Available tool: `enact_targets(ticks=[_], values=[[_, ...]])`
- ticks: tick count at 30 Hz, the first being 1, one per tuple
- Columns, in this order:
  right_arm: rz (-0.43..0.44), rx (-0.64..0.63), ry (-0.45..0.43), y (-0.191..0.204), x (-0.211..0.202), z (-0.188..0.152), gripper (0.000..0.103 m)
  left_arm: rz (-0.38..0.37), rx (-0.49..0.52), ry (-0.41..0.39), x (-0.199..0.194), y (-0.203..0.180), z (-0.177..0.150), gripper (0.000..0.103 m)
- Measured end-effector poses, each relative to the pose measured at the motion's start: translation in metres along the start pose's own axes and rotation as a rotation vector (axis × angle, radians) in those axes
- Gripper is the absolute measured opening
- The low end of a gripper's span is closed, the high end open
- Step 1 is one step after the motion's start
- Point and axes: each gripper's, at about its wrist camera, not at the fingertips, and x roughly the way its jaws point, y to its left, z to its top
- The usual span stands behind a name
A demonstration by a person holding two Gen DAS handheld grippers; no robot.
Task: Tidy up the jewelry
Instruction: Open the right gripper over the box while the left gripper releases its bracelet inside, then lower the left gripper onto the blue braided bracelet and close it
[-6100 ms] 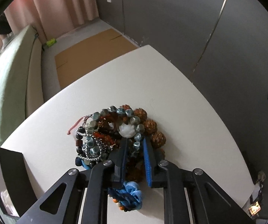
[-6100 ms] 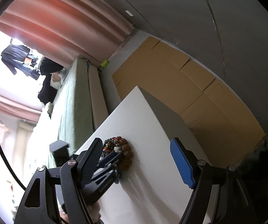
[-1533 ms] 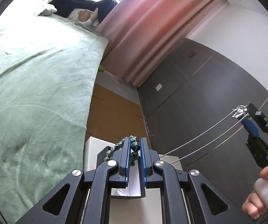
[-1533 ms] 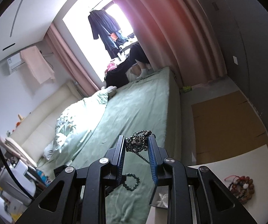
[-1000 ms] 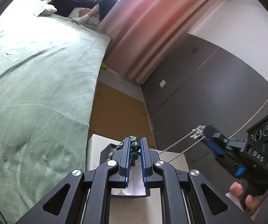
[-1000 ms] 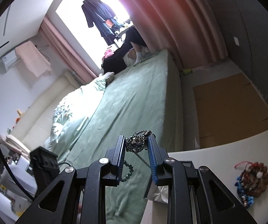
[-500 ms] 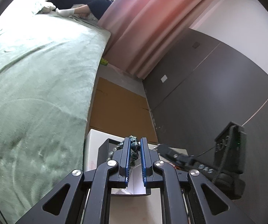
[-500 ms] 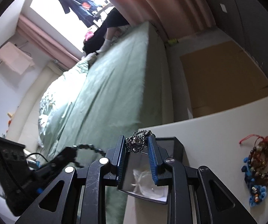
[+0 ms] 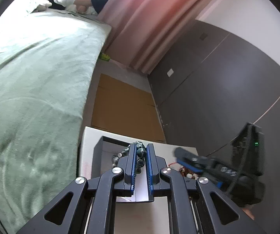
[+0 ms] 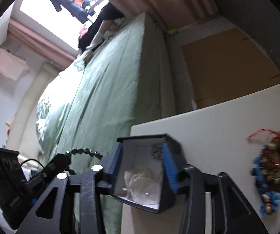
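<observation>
My left gripper (image 9: 140, 150) is shut on a dark green bead bracelet (image 9: 140, 155), held over the near edge of an open black jewelry box (image 9: 98, 154) on the white table (image 9: 87, 142). In the right wrist view my right gripper (image 10: 141, 163) hangs just above the same box (image 10: 171, 142), and its jaws are opening. A silver chain necklace (image 10: 156, 151) lies between them close to the right pad, inside the box and free of the pads. The bracelet (image 10: 85, 152) shows at the left of this view.
A clear plastic pouch (image 10: 141, 183) lies in the box. A heap of bead bracelets and blue trinkets (image 10: 272, 167) sits on the table to the right. A green bed (image 9: 32, 78) borders the table's left side. Brown cardboard (image 9: 124, 109) covers the floor beyond.
My right gripper sank onto the box and its jaws spread, so the silver necklace left the pads and dropped into the box. The left gripper edged toward the box, still gripping the bracelet.
</observation>
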Motion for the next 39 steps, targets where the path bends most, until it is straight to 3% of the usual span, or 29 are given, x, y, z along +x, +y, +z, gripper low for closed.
enact_targets(ticks=[11, 16, 18, 20, 22, 36, 38, 39], values=[[-0.017, 0.116, -0.1, -0.044, -0.073, -0.013, 0.047, 0.006, 0.012, 0.094, 0.042, -0.015, -0.014, 0.01], [-0.026, 0.158, -0.12, -0.067, -0.096, -0.028, 0.047, 0.177, 0.022, 0.142, 0.06, -0.011, -0.014, 0.016], [-0.029, 0.178, -0.124, -0.075, -0.103, -0.031, 0.047, 0.156, -0.001, 0.134, 0.058, -0.007, -0.014, 0.024], [-0.041, 0.19, -0.123, -0.08, -0.108, -0.031, 0.047, 0.163, 0.001, 0.114, 0.054, -0.009, -0.015, 0.041], [-0.048, 0.19, -0.128, -0.084, -0.115, -0.028, 0.047, 0.184, 0.03, 0.089, 0.049, -0.015, -0.018, 0.046], [-0.137, 0.297, -0.087, -0.138, -0.134, -0.032, 0.047, 0.076, 0.272, 0.233, 0.082, -0.108, -0.076, 0.046], [-0.15, 0.306, -0.083, -0.144, -0.138, -0.033, 0.054, 0.059, 0.271, 0.25, 0.089, -0.115, -0.082, 0.046], [-0.156, 0.313, -0.084, -0.148, -0.141, -0.033, 0.061, 0.055, 0.274, 0.259, 0.092, -0.119, -0.086, 0.046]])
